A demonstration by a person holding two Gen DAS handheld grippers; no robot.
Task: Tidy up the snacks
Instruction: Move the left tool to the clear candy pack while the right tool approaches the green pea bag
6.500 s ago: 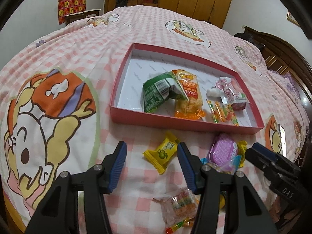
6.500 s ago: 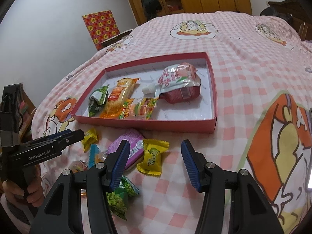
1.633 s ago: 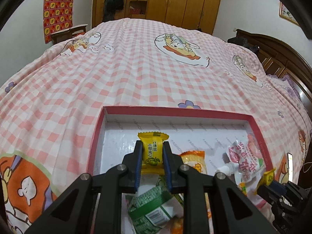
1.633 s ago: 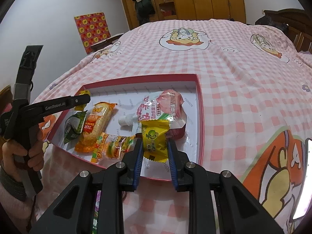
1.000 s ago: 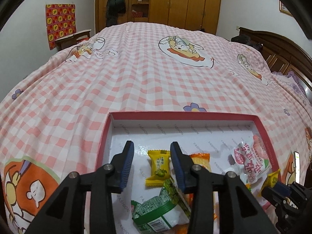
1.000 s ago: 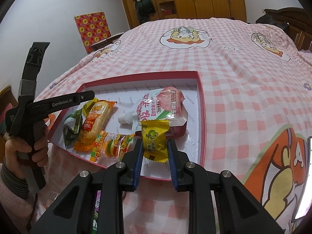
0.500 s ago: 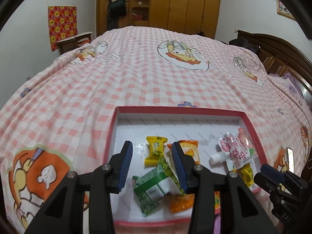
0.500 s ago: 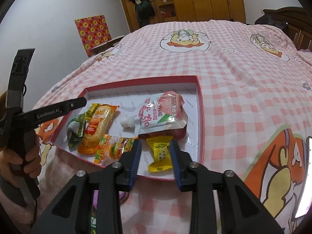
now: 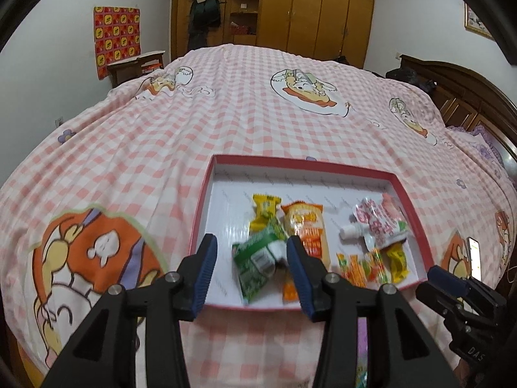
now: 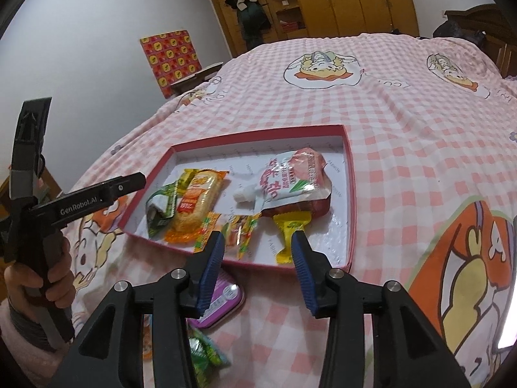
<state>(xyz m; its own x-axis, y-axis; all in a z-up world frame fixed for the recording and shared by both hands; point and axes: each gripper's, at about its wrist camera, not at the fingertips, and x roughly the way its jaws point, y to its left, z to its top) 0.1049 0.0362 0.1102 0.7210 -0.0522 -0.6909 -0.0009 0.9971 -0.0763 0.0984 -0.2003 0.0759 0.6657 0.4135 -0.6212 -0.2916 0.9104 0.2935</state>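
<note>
A red-rimmed box [image 9: 206, 190] on a pink checked bedspread [image 9: 226, 113] holds six snacks: two yellow candies [image 9: 264, 210] [image 10: 290, 229], one green packet [image 9: 255, 260], one orange pack [image 9: 305, 226], one pink spouted pouch [image 10: 295, 177] and one strip of orange sweets [image 9: 362, 266]. The left gripper [image 9: 252, 274] and right gripper [image 10: 258, 268] hang above the box's near edge, both jaws opening and gripping nothing. Outside the box lie one purple tin [image 10: 223, 304] and one green packet [image 10: 205, 355].
</note>
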